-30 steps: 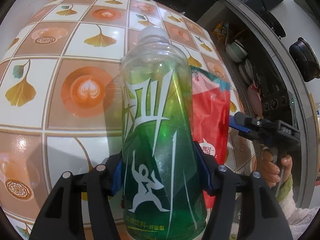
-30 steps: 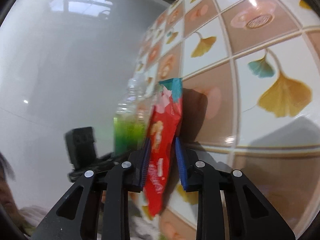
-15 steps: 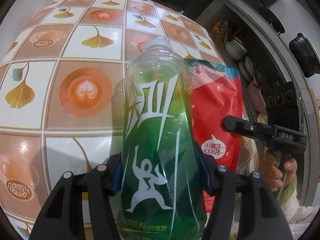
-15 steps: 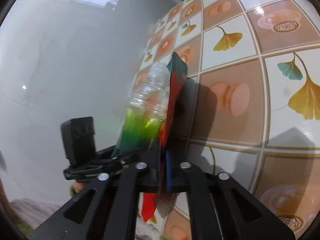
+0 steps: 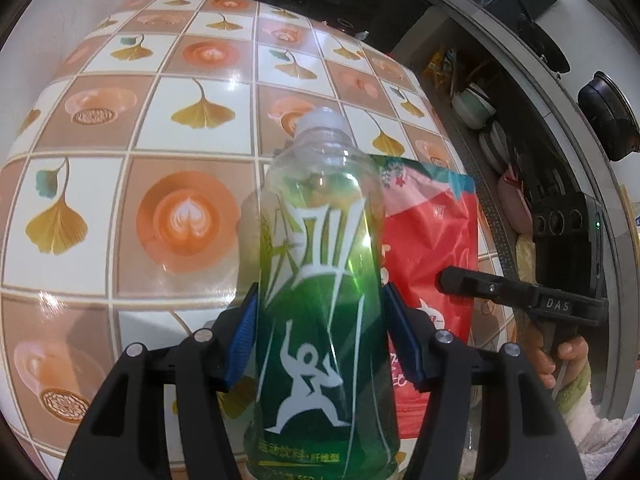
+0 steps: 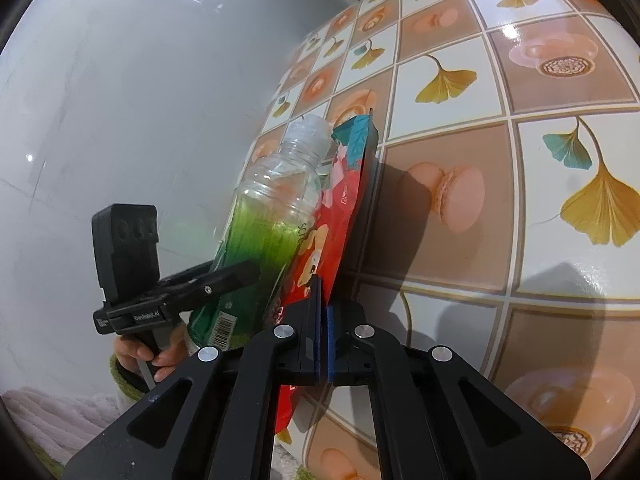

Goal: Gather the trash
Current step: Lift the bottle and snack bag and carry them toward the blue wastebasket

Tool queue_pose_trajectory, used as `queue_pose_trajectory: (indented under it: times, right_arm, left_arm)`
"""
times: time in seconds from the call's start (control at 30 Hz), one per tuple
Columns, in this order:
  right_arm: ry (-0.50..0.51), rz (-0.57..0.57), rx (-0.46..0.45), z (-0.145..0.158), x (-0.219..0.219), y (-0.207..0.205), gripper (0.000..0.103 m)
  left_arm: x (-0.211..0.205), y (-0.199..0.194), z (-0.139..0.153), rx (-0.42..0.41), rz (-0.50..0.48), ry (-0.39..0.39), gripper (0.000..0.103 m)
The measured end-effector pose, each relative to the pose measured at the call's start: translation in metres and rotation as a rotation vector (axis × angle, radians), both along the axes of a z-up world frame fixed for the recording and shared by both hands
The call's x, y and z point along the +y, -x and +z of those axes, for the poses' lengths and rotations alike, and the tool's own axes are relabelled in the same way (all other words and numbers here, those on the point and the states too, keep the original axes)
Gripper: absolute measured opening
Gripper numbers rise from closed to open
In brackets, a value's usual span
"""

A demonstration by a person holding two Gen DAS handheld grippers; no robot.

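The left tongs (image 5: 320, 344) are clamped on a green bottle (image 5: 320, 292), pads pressed against its lower body, neck pointing forward and away from them. The right tongs (image 6: 323, 328) are closed flat on a red pouch (image 6: 340, 200), which stands up edge-on between the pads. The two pieces sit side by side above the counter (image 5: 120, 160), pouch just right of the bottle and possibly touching it (the overlap makes contact hard to judge).

The bottle is smooth, round and seems to carry some liquid, so a grip low on the body could let it twist or slide out if the left hand tips sharply. The pouch is thin and glossy; pinched only near its lower part, its free top could flop, or the film could creep out of the pads. With the two loads so close, swinging either hand may knock one against the other and loosen a hold.

The counter ahead of both tongs is covered in a shiny cloth of ginkgo-leaf and coffee-cup squares. Right of the left tongs runs a shelf (image 5: 492, 128) with bowls and dark pots; left of the right tongs is a plain pale wall (image 6: 120, 120).
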State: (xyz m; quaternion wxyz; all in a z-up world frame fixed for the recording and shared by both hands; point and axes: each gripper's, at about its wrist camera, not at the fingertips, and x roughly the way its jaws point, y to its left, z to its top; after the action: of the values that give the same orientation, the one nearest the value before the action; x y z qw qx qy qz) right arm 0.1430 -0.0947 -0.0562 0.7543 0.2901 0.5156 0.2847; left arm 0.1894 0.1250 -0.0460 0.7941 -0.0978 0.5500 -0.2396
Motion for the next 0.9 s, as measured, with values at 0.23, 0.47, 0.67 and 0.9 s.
queue_pose_trajectory:
  times: [0.23, 0.47, 0.67, 0.9]
  right_arm:
    - [0.003, -0.001, -0.001, 0.0, -0.005, -0.001, 0.001]
    - [0.011, -0.001, -0.012, -0.001, 0.002, -0.002, 0.001]
    - [-0.013, -0.002, -0.027, -0.001, 0.0, -0.001, 0.001]
    - [-0.023, -0.017, -0.044, 0.003, -0.007, 0.001, 0.0]
  left_arm:
    - [-0.005, -0.002, -0.002, -0.024, -0.012, -0.034, 0.058]
    - [-0.013, -0.001, -0.002, -0.059, -0.012, -0.072, 0.056]
    - [-0.02, 0.005, 0.001, -0.103, -0.016, -0.103, 0.056]
    - [-0.025, 0.01, 0.006, -0.153, -0.019, -0.143, 0.056]
